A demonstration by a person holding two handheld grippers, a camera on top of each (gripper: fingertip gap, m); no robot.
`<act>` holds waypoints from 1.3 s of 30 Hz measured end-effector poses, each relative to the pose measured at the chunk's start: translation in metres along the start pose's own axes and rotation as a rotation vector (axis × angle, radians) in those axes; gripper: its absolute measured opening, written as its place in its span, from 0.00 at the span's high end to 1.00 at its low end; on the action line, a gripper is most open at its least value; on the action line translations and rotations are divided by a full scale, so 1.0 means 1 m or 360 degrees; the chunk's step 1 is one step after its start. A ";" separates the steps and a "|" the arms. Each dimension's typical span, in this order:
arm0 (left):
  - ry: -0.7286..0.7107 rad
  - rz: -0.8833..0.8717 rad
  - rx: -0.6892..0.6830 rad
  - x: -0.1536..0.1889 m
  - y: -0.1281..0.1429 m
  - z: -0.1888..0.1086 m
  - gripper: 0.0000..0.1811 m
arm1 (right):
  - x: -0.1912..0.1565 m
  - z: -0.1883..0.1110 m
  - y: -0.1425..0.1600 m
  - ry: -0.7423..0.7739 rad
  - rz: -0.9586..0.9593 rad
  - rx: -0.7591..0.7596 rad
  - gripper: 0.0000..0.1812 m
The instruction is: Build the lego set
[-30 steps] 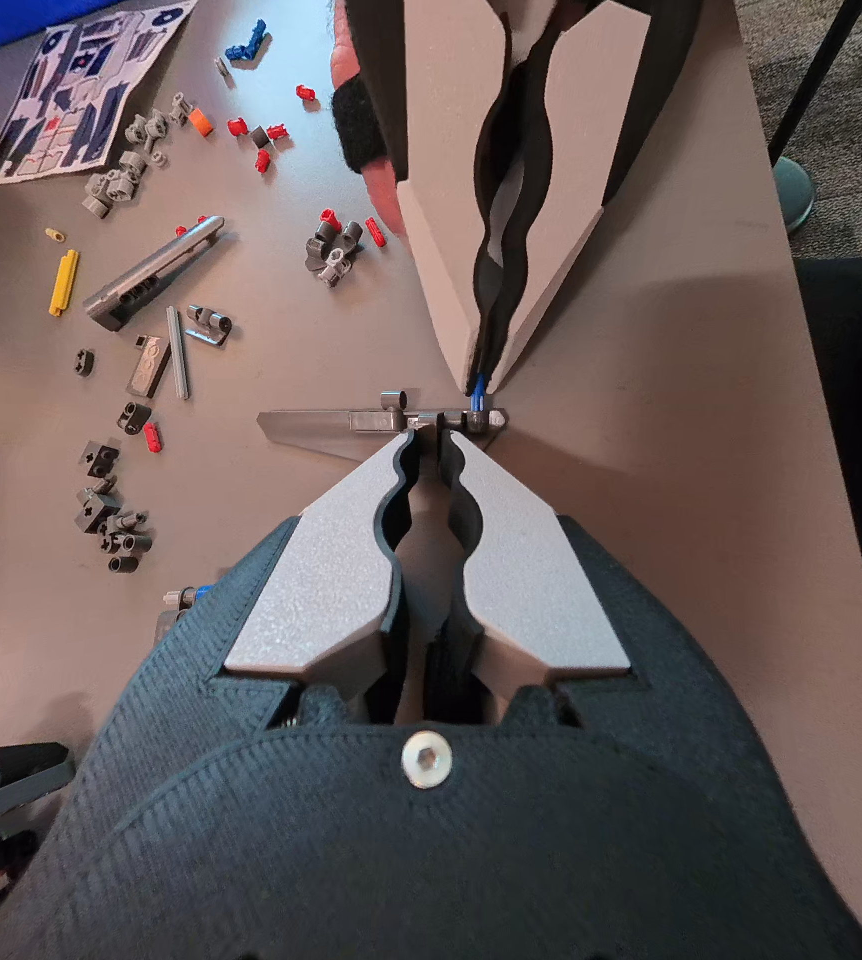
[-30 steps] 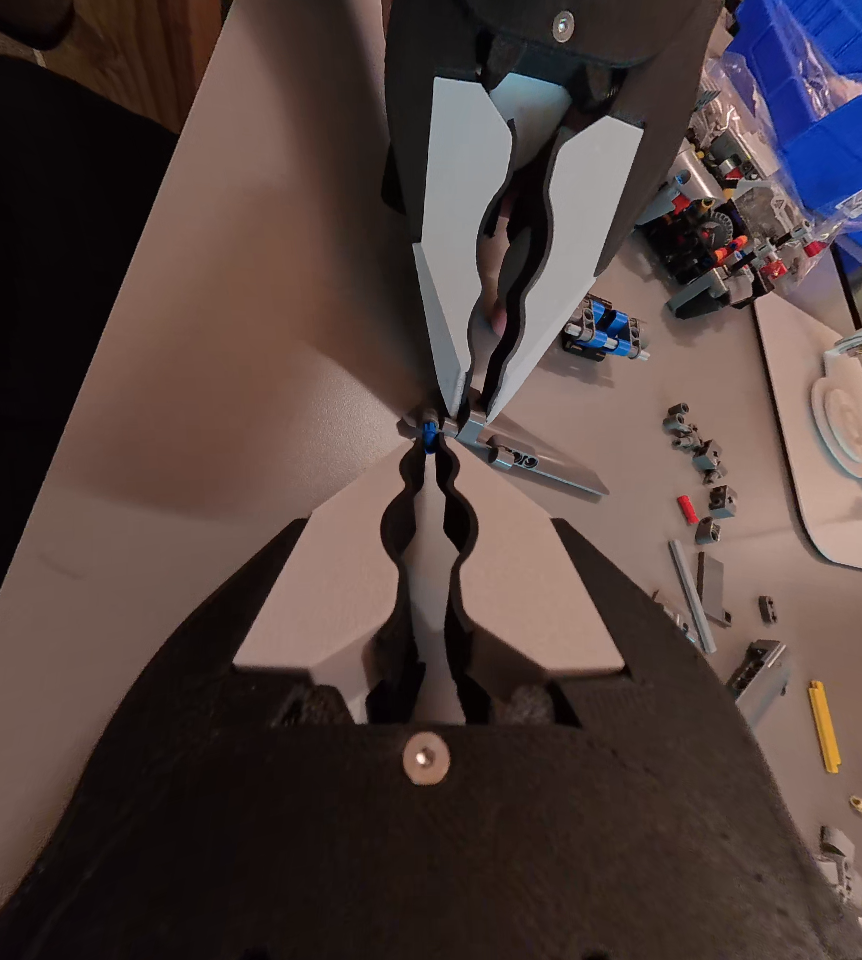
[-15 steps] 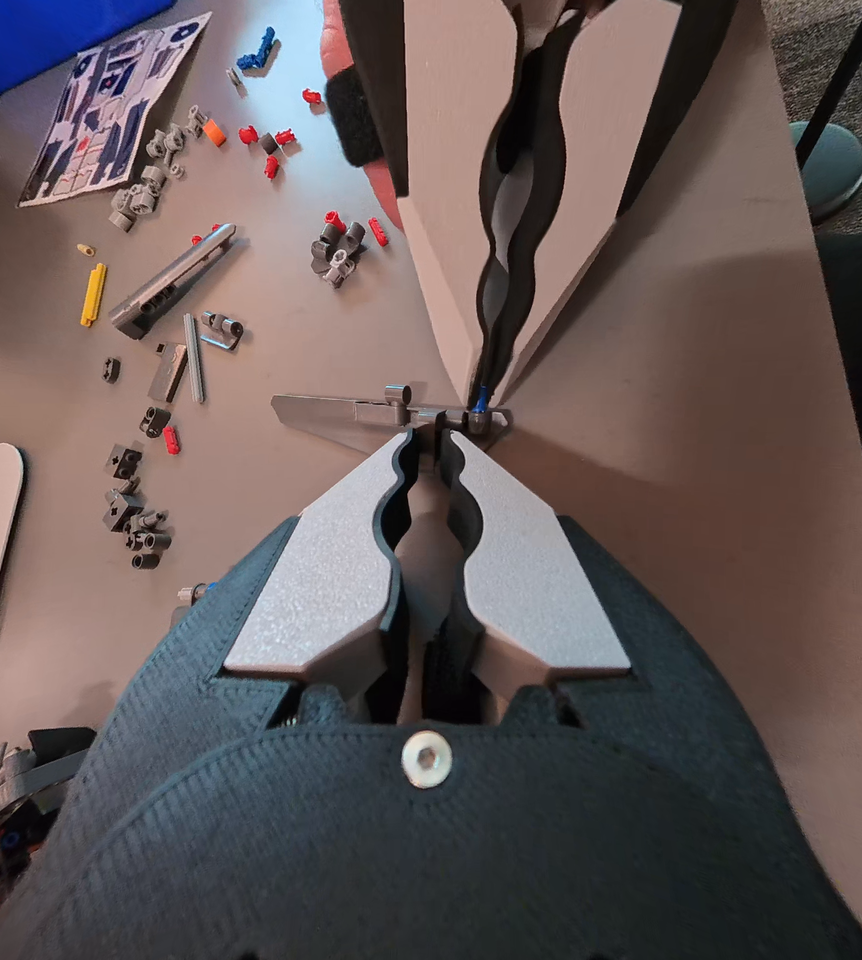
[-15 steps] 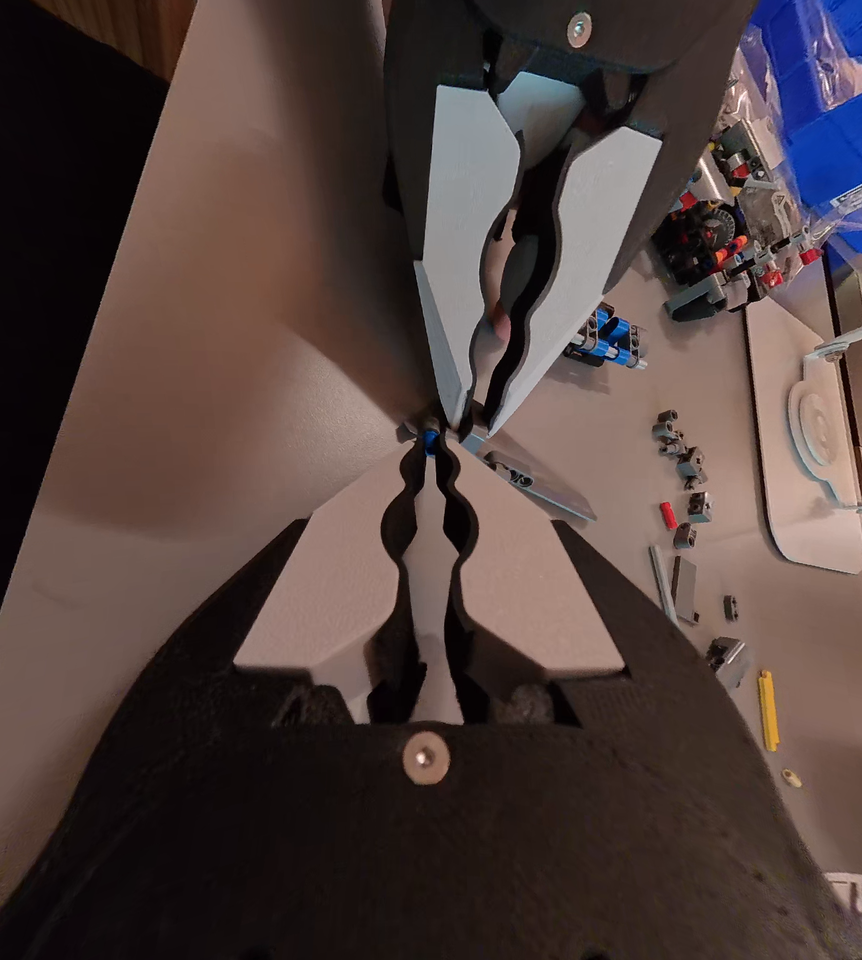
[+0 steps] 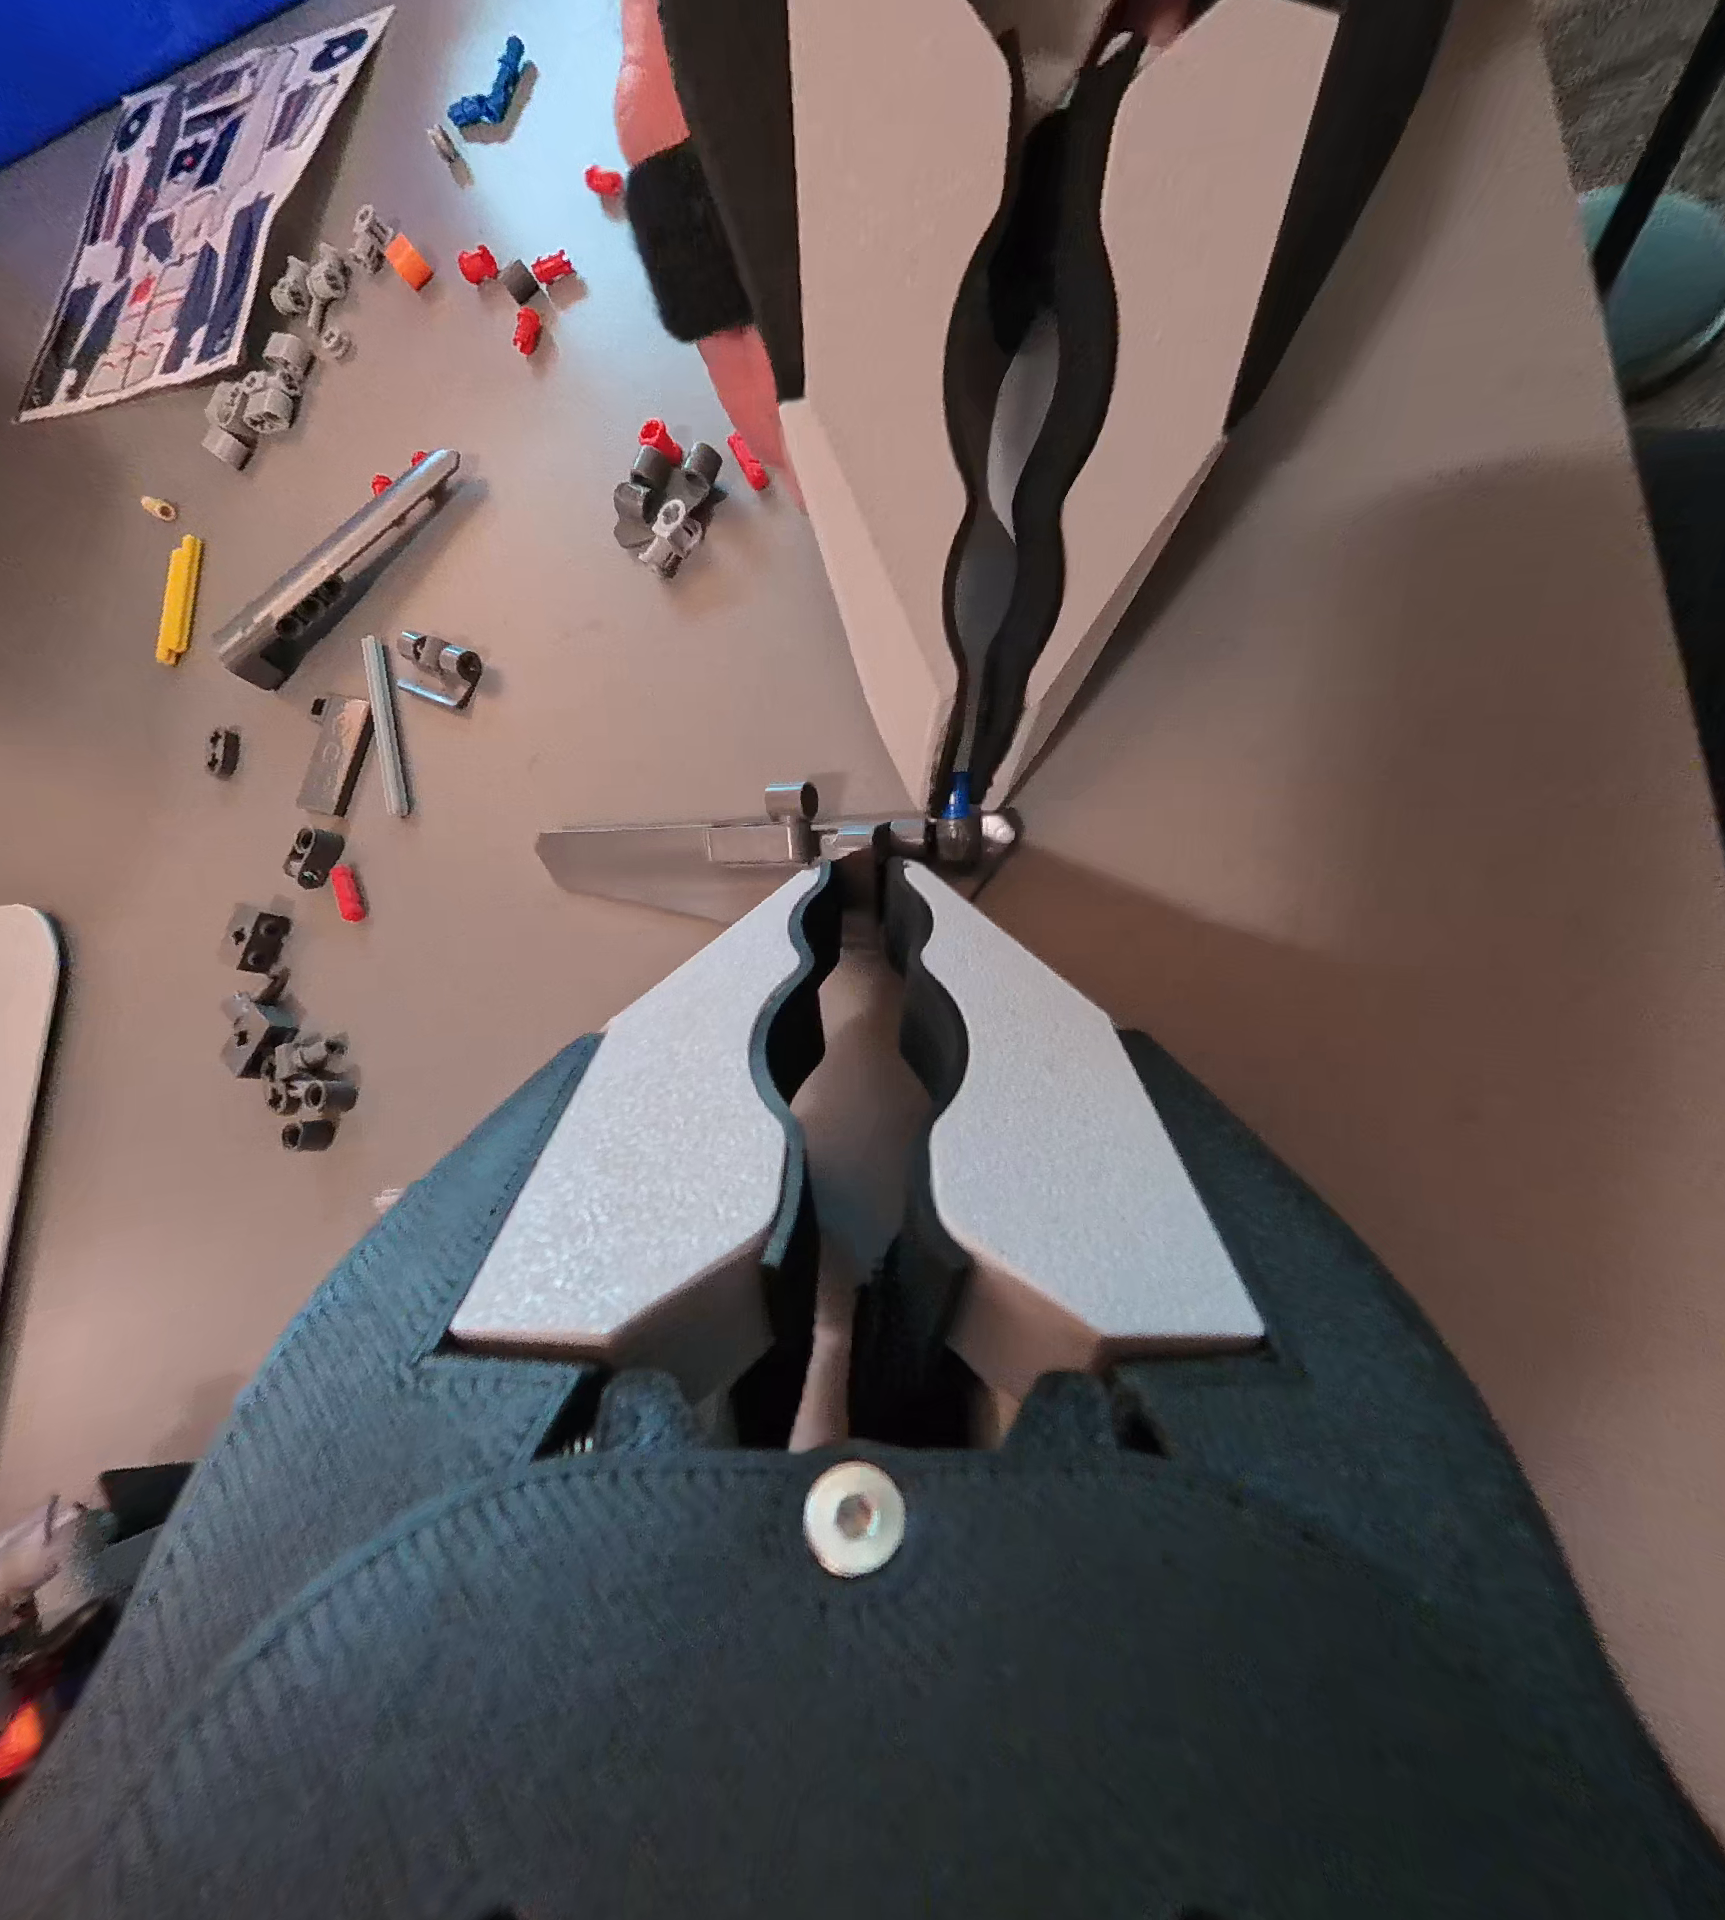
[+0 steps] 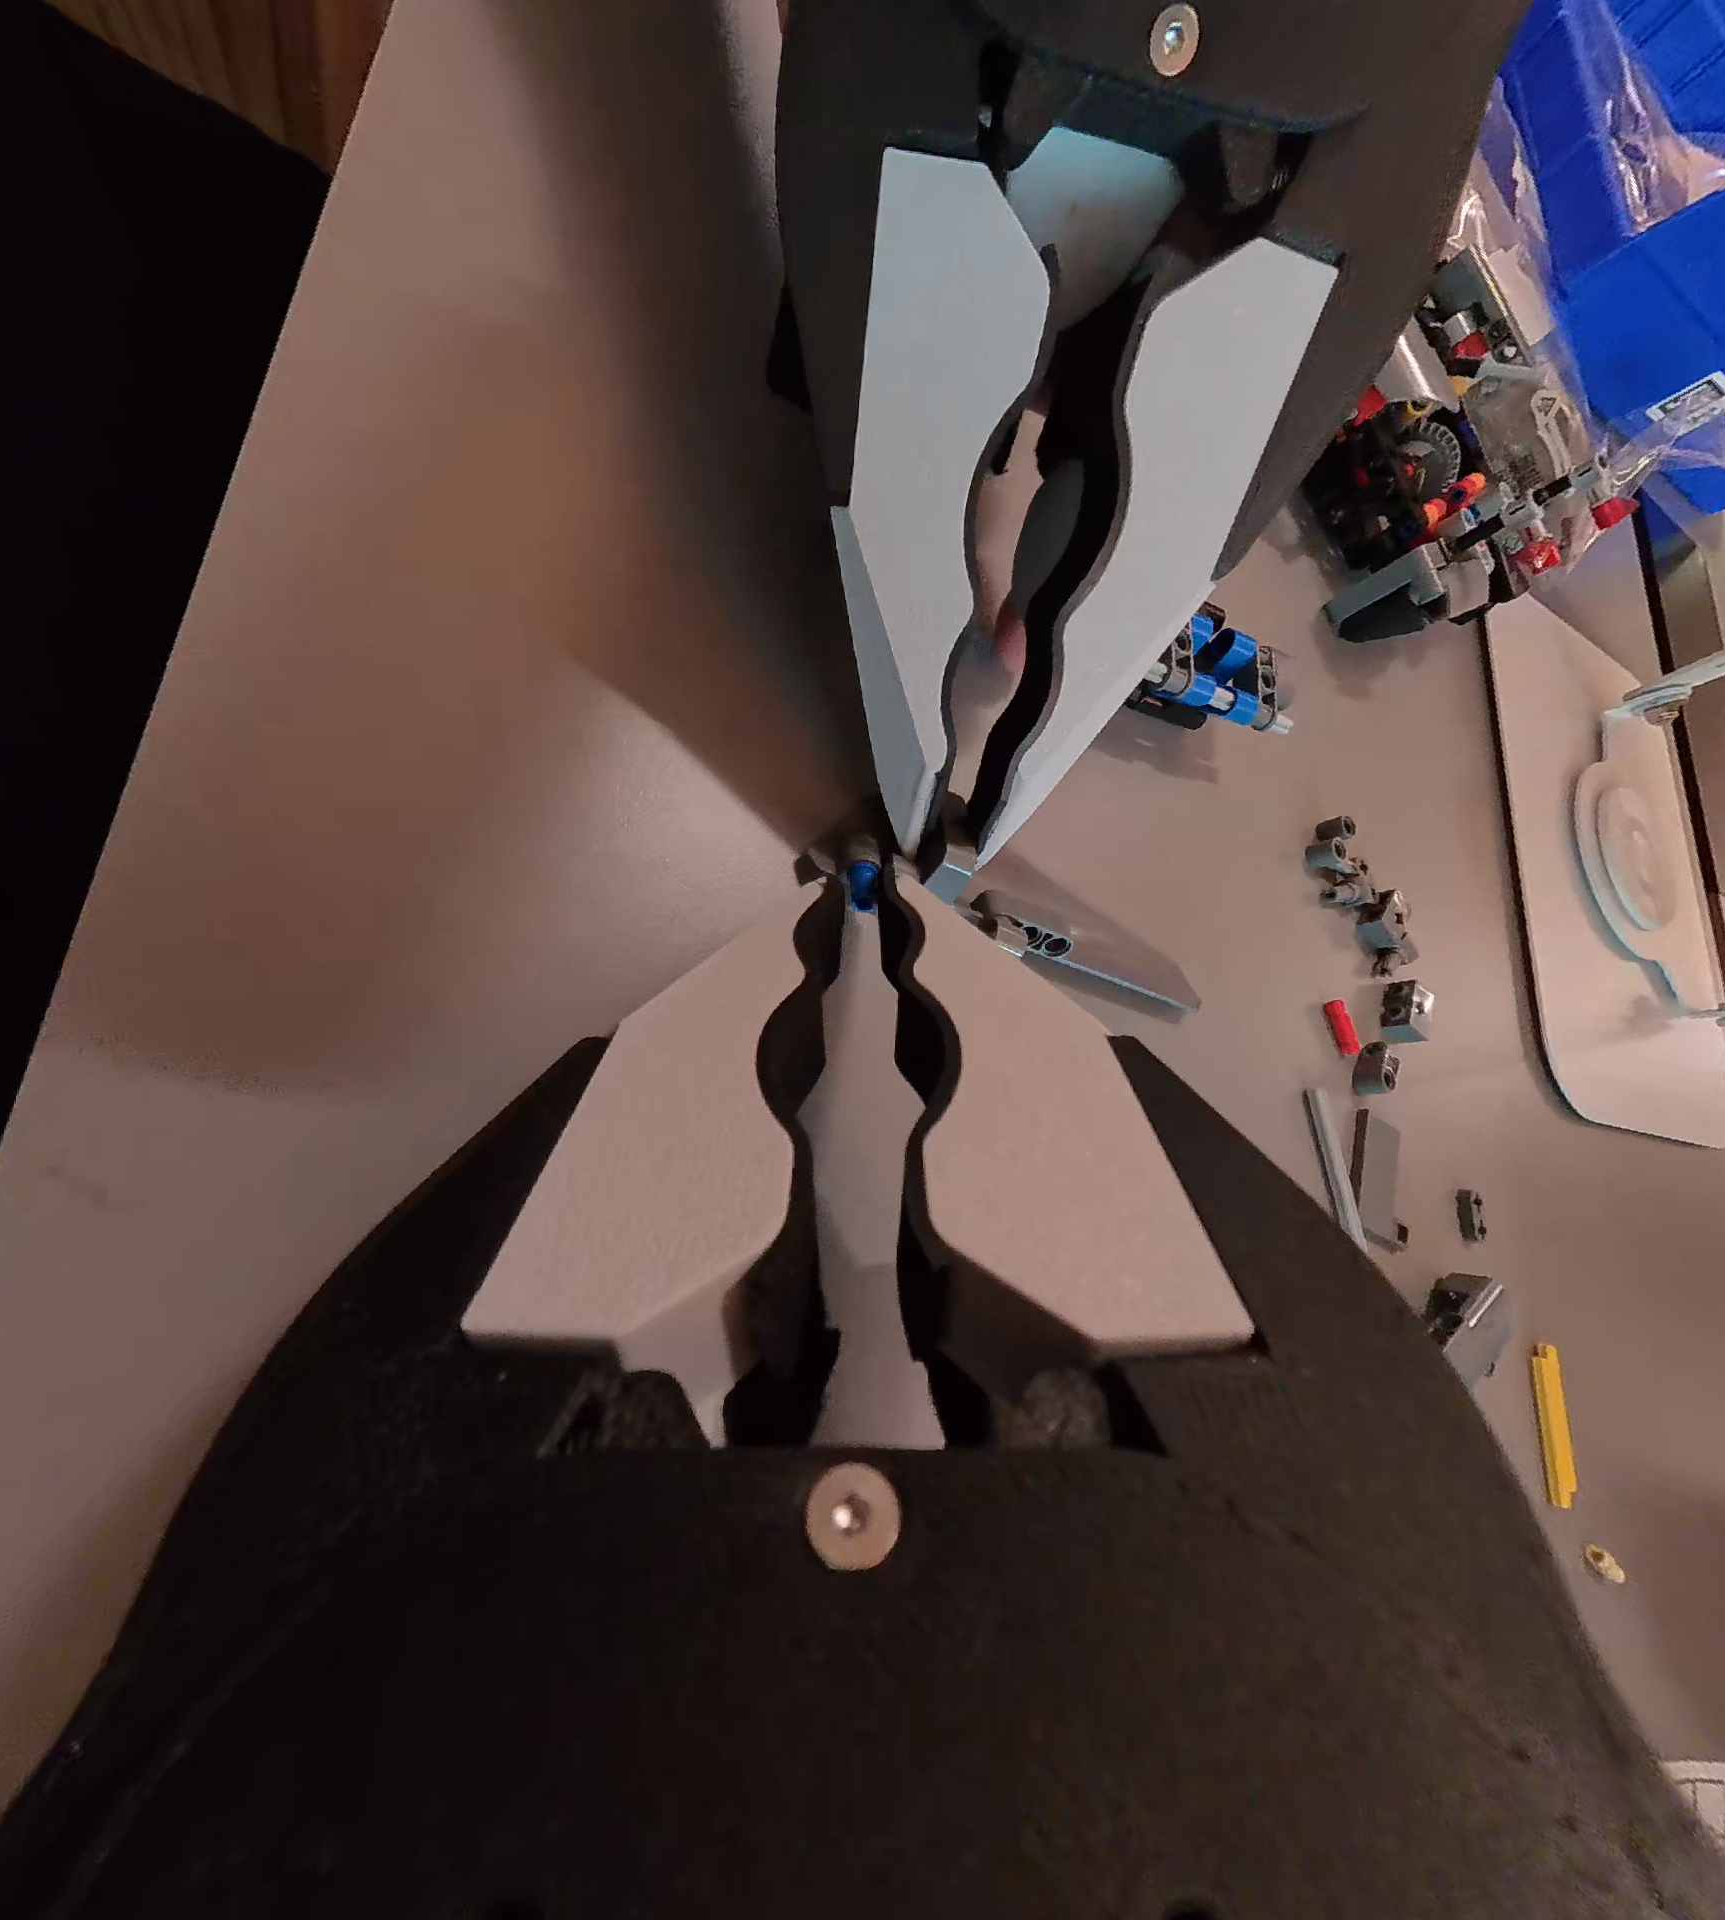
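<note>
Left gripper (image 5: pixel 863 883) clamped on the grey wing-shaped lego piece (image 5: pixel 671 857), pinching its thick end while the tapered blade juts out to the left above the table (image 5: pixel 1357 1039). Right gripper (image 6: pixel 863 904) closed on a small blue pin (image 6: pixel 859 886), tip to tip with the left one. Blue pin held right at the grey piece's end, pressed against a grey connector there; seated or merely touching, cannot tell. Beyond the blade tip of the grey piece, loose grey and red lego parts (image 5: pixel 292 1070) scattered. Further from it, a yellow bar (image 5: pixel 178 601) and a sticker sheet (image 5: pixel 193 208).
</note>
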State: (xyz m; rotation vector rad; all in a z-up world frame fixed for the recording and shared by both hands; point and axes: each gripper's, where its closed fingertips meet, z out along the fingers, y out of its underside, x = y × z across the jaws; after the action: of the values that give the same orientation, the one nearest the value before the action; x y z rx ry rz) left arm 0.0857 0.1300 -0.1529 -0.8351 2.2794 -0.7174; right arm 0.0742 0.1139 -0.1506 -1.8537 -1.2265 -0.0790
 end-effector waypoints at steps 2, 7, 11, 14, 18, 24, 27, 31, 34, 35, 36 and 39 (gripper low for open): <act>-0.0021 0.0058 -0.0050 0.000 0.000 0.000 0.97 | -0.001 0.000 0.000 -0.0006 -0.0005 0.0010 0.98; -0.0033 0.0118 -0.0127 0.000 0.000 0.000 0.97 | 0.002 -0.004 0.004 0.0020 0.0034 0.0008 0.95; -0.0054 0.0207 -0.0203 -0.004 0.000 0.002 0.96 | 0.007 -0.008 0.009 0.0062 0.0065 0.0006 0.94; -0.0058 0.0306 -0.0294 -0.007 0.001 0.003 0.96 | 0.015 -0.012 0.013 0.0100 0.0104 0.0015 0.94; -0.0030 0.0413 -0.0387 -0.009 -0.001 0.005 0.96 | 0.022 -0.016 0.017 0.0142 0.0136 0.0028 0.94; -0.0112 0.0447 -0.0324 -0.019 -0.006 0.002 0.85 | 0.030 -0.024 0.018 0.0188 0.0184 0.0084 0.95; -0.0134 0.0429 -0.0227 -0.026 -0.011 -0.008 0.80 | 0.035 -0.028 0.016 0.0206 0.0222 0.0140 0.95; -0.0185 0.0395 -0.0086 -0.032 -0.015 -0.020 0.78 | 0.043 -0.035 0.014 0.0247 0.0282 0.0210 0.95; -0.0346 0.0425 0.0101 -0.043 -0.025 -0.031 0.84 | 0.051 -0.042 0.014 0.0288 0.0338 0.0266 0.95; -0.0378 0.0410 0.0137 -0.047 -0.027 -0.035 0.85 | 0.053 -0.044 0.014 0.0298 0.0359 0.0285 0.95; -0.0420 0.0397 0.0152 -0.053 -0.029 -0.038 0.85 | 0.055 -0.046 0.015 0.0307 0.0377 0.0299 0.95; -0.0521 0.0398 0.0170 -0.063 -0.031 -0.044 0.86 | 0.060 -0.049 0.014 0.0329 0.0421 0.0339 0.95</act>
State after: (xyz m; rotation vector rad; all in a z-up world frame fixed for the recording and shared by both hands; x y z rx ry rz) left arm 0.1068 0.1660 -0.0809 -0.5582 1.9863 -0.5392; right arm 0.1349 0.1206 -0.1008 -1.7558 -0.8095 0.0059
